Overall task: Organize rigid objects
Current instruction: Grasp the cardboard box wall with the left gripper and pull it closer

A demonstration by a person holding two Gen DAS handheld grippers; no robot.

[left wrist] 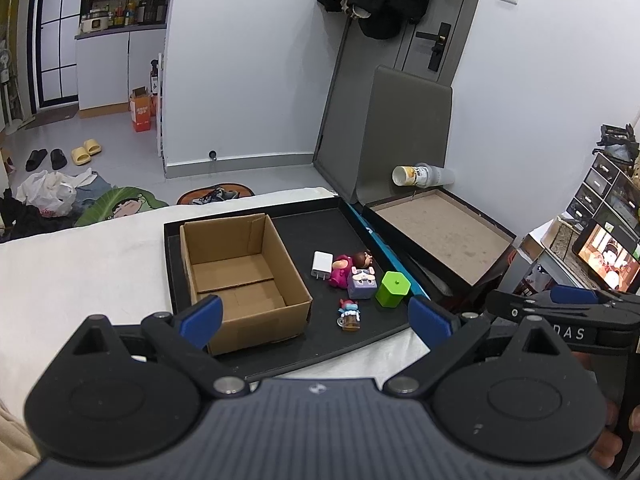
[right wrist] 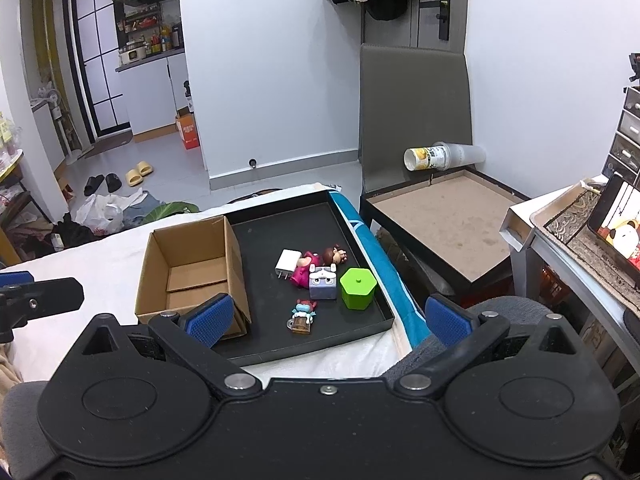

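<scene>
A black tray [left wrist: 352, 236] [right wrist: 280, 344] lies on a white-covered surface. In its left part stands an empty open cardboard box [left wrist: 240, 280] [right wrist: 192, 272]. To the right of the box lie a white charger [left wrist: 322, 264] [right wrist: 288, 262], a pink doll [left wrist: 348, 268] [right wrist: 320, 260], a purple cube toy [left wrist: 362, 282] [right wrist: 323, 282], a green hexagonal block [left wrist: 393, 289] [right wrist: 358, 288] and a small blue-and-brown figure [left wrist: 349, 314] [right wrist: 303, 316]. My left gripper [left wrist: 316, 318] and right gripper [right wrist: 328, 318] both hover open and empty, short of the tray's near edge.
A dark low table [left wrist: 440, 232] [right wrist: 448, 228] stands right of the tray with a tipped cup stack [left wrist: 420, 175] [right wrist: 440, 157] and a grey panel behind it. A phone [right wrist: 616, 232] plays on a stand at far right. Shoes and bags lie on the floor at left.
</scene>
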